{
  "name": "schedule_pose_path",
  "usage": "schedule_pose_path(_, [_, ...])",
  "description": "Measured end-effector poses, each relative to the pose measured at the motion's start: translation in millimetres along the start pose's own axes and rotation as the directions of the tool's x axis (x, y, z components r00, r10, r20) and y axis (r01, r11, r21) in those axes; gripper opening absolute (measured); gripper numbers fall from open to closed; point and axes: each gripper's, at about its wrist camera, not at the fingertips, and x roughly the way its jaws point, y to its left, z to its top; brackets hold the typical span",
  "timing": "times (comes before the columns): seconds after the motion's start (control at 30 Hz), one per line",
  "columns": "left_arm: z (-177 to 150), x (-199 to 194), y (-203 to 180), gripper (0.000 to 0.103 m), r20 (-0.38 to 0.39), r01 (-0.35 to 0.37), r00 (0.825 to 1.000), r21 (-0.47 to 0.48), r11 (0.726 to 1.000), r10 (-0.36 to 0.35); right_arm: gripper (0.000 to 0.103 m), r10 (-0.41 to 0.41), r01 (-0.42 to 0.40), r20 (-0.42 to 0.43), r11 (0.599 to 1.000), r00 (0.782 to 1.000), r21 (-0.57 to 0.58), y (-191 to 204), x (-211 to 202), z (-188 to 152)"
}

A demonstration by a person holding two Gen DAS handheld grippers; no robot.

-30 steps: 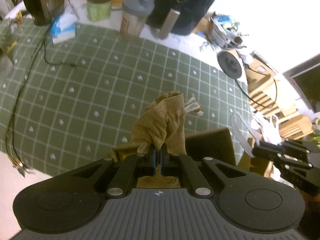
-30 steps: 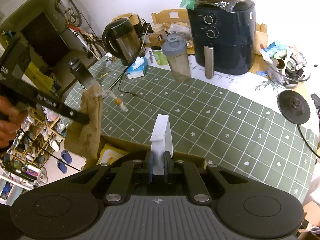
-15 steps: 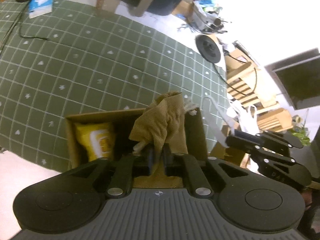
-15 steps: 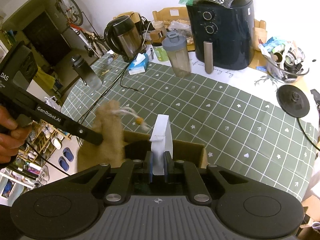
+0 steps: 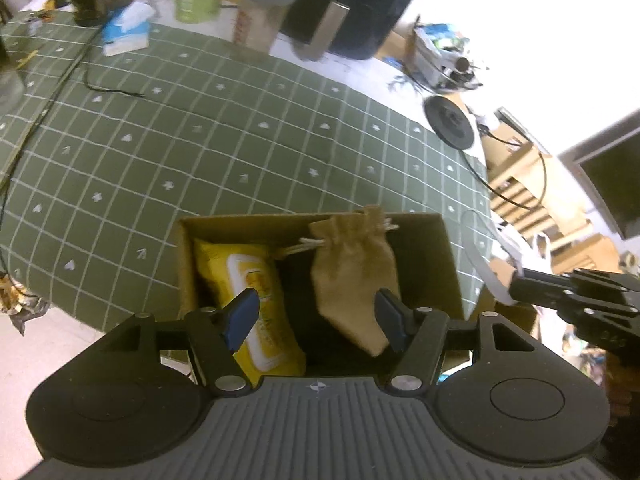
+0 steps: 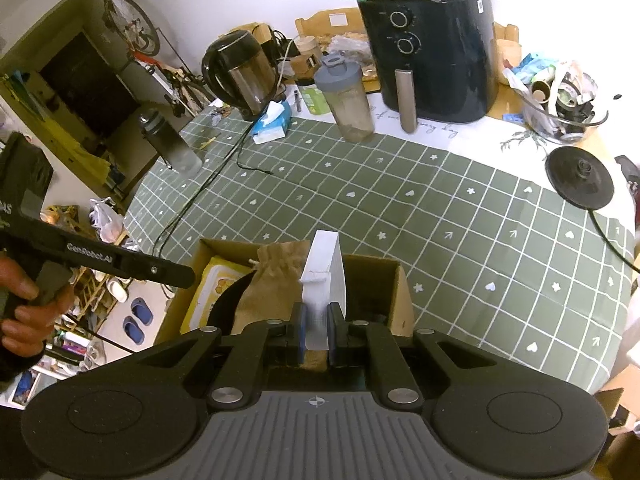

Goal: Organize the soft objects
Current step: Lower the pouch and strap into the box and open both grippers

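A tan drawstring pouch (image 5: 354, 276) lies loose inside the open cardboard box (image 5: 444, 256) at the table's near edge, beside a yellow wipes pack (image 5: 256, 292). My left gripper (image 5: 318, 320) is open above the box, its jaws apart on either side of the pouch and touching nothing. My right gripper (image 6: 316, 336) is shut on a white folded soft item (image 6: 324, 272) and holds it over the same box (image 6: 396, 292). The pouch (image 6: 272, 284) and wipes pack (image 6: 212, 288) also show in the right wrist view, with the left gripper's arm (image 6: 120, 260) at the left.
A green checked tablecloth (image 6: 400, 200) covers the table. At the back stand a black air fryer (image 6: 432, 52), a shaker bottle (image 6: 348, 100), a kettle (image 6: 240, 72), a tissue pack (image 6: 272, 120) and a water bottle (image 6: 168, 144). A black cable (image 6: 200, 196) and a round black base (image 6: 580, 180) lie on it.
My left gripper moved over the box, opened and let go of the tan pouch, which dropped into the box. My right gripper stays shut on the white item.
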Motion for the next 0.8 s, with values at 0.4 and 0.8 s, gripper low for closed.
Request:
schedule_pose_path(0.4, [-29,-8,8,0.063,0.090,-0.078,0.993,-0.046,0.996,0.082,0.021,0.107,-0.114,-0.055,0.982,0.993,-0.148,29,21,2])
schedule_pose_path(0.8, [-51,-13,4,0.077,0.152,-0.167,0.974,-0.029,0.986,0.169,0.101,-0.034,0.030,-0.017,0.983,0.999,-0.183,34,25,-14])
